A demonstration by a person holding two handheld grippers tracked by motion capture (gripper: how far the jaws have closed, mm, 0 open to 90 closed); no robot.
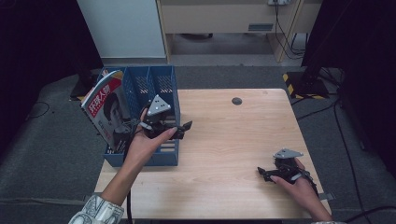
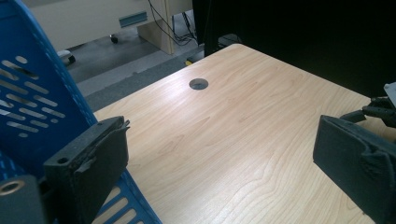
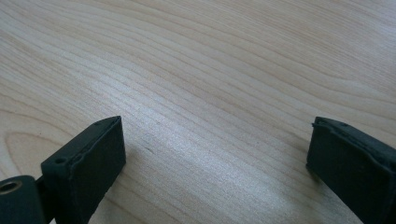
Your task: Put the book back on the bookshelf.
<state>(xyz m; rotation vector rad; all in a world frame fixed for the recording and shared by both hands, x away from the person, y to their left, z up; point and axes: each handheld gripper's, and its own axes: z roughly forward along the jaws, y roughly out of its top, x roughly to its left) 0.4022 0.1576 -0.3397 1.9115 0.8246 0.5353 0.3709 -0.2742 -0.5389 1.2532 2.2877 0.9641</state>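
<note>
magazine [image 1: 106,109] cover, white Chinese title "环球人物"

Light wood table [image 1: 233,135] with a round grommet hole [image 1: 236,101] near its far edge, standing on grey carpet floor [image 1: 56,154]. Behind it a white panel [image 1: 122,28] and a beige desk unit [image 1: 224,18] with cables [image 1: 285,32] hanging down. Black drapes at both sides, a yellow-black striped stand base [image 1: 303,85] to the right; even overhead light, soft glare on the tabletop.
</note>
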